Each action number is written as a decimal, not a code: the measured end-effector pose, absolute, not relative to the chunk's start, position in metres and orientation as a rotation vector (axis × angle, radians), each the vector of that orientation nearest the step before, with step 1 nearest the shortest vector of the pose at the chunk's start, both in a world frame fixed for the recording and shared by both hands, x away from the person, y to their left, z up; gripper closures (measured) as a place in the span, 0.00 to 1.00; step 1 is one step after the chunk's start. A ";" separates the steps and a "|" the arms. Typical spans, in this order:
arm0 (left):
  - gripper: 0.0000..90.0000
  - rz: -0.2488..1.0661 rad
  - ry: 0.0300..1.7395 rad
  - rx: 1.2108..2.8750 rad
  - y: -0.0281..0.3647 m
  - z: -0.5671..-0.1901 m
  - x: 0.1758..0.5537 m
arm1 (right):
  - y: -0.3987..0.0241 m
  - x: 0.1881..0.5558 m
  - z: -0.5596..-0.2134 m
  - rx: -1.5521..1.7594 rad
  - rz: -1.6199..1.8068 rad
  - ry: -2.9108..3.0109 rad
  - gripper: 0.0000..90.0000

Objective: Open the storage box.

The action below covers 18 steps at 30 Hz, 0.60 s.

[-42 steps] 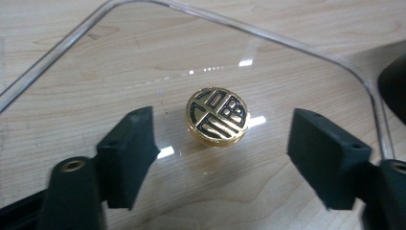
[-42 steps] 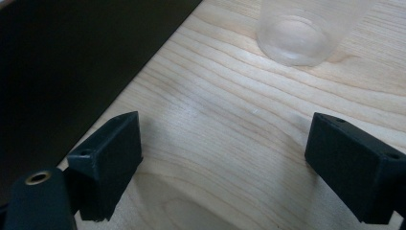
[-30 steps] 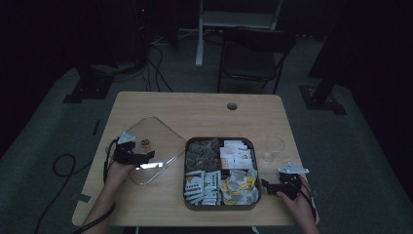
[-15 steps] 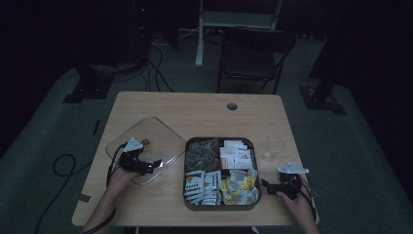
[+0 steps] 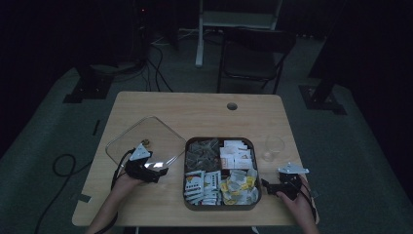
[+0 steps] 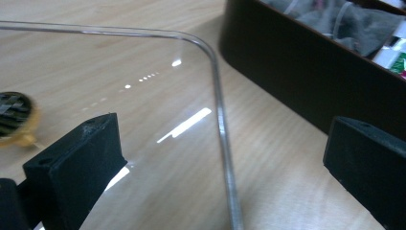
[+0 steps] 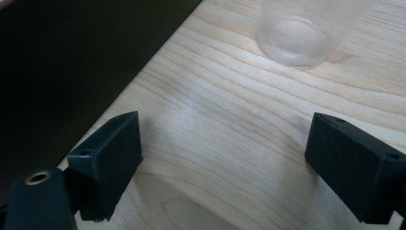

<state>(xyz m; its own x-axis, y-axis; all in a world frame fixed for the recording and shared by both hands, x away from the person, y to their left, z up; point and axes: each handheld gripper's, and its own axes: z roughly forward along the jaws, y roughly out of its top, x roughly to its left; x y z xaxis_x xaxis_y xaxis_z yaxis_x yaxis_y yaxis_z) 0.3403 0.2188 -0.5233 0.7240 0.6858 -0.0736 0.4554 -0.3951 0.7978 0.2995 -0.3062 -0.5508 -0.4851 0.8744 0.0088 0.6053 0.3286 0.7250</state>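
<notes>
Where the high view a second ago had the left hand-held gripper (image 5: 155,171) up over the middle of the clear lid (image 5: 146,140), it has since come back toward the person and now sits at the lid's near right corner, close to the dark tray (image 5: 221,204) of tea bags and sachets. The lid itself lies flat on the tabletop (image 5: 195,112) just left of the tray, in the same spot as before — so it looks released or not yet gripped, and the work of handling it seems to be at a pause. The right hand-held gripper (image 5: 267,185) has not moved; it rests by the tray's right wall, with the small clear cup (image 5: 274,147) beyond it.

From the left gripper view, the jaws stand spread wide, the lid's rounded edge (image 6: 221,124) running between them untouched, a small gold knob (image 6: 14,117) off to one side.

From the right gripper view, the jaws are likewise spread over bare wood, pinching nothing — the tray's dark wall (image 7: 72,62) on one side, the cup (image 7: 299,33) ahead.
</notes>
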 end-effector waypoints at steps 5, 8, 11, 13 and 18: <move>0.00 0.305 0.813 2.073 0.213 -0.526 0.336 | -0.306 0.299 -0.551 1.310 0.958 2.215 0.13; 0.00 0.297 0.779 2.085 0.209 -0.525 0.332 | -0.306 0.299 -0.551 1.310 0.958 2.215 0.13; 0.00 0.284 0.742 2.109 0.203 -0.526 0.327 | -0.306 0.299 -0.551 1.310 0.958 2.215 0.13; 0.00 0.265 0.707 2.129 0.200 -0.527 0.323 | -0.306 0.299 -0.551 1.310 0.958 2.215 0.13; 0.00 0.219 0.670 2.138 0.193 -0.531 0.315 | -0.306 0.299 -0.551 1.310 0.958 2.215 0.13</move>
<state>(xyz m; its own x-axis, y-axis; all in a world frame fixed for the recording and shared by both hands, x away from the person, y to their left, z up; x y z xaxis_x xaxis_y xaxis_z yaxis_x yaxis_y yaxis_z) 0.3147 0.1934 -0.5305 0.8402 0.5363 -0.0810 0.3852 -0.4849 0.7851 0.2995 -0.3062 -0.5508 -0.4851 0.8744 0.0088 0.6054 0.3285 0.7250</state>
